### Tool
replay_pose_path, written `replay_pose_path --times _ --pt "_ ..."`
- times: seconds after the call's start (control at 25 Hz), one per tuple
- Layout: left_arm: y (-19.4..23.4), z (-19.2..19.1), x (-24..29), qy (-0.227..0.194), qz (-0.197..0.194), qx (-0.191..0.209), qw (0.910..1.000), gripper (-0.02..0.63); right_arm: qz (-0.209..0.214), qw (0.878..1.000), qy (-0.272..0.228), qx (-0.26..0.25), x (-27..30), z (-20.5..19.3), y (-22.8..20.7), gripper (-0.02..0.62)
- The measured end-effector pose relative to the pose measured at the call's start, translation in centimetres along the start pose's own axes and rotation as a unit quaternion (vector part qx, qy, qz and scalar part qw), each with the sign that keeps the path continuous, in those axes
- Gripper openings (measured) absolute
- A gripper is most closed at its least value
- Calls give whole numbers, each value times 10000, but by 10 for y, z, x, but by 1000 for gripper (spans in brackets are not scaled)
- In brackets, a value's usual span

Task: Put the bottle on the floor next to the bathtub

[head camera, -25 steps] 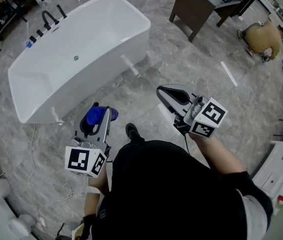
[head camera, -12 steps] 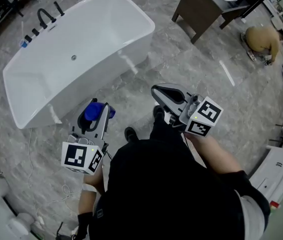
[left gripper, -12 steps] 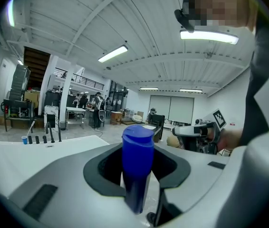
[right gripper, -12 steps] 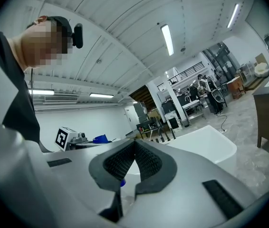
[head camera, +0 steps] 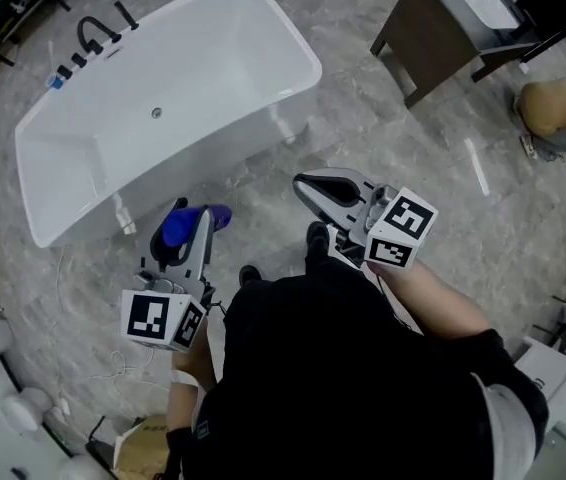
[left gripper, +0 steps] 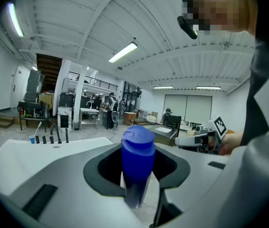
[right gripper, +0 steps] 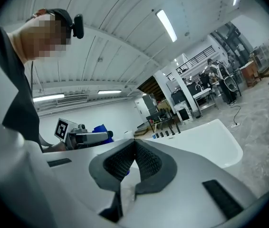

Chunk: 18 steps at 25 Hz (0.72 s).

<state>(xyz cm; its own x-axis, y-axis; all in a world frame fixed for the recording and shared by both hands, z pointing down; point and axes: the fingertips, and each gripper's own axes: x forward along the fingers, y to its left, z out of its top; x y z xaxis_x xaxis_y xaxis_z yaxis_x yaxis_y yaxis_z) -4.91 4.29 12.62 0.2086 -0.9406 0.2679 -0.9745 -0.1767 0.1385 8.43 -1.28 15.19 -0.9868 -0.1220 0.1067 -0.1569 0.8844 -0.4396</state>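
Blue plastic bottle (left gripper: pixel 137 160) sits between left gripper (head camera: pixel 189 230) jaws, flip cap poking past tips, body clamped both sides; in head view it hangs over grey marbled floor (head camera: pixel 413 168), near long side wall of white freestanding bathtub (head camera: pixel 248 133)

Black tap set (head camera: pixel 93 36) at tub's far rim; dark wooden vanity cabinet (head camera: pixel 433 38) well apart to right

Left jaws partly open, gripping bottle

Right gripper (right gripper: pixel 134 145) jaws pressed together, nothing between them
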Motion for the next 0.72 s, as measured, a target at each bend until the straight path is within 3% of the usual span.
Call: replay_pose_path --times 0.24,0.36,0.72 --pt "-21 1 50 -14 338 -159 9993 152 303 9991 269 145 -13 4 -58 28" --pt "-22 -8 61 57 323 -274 9991 153 335 9981 469 217 -5 -5 -73 28" --pt "22 -42 75 233 141 -199 9994 152 376 9953 821 340 66 -30 -88 28"
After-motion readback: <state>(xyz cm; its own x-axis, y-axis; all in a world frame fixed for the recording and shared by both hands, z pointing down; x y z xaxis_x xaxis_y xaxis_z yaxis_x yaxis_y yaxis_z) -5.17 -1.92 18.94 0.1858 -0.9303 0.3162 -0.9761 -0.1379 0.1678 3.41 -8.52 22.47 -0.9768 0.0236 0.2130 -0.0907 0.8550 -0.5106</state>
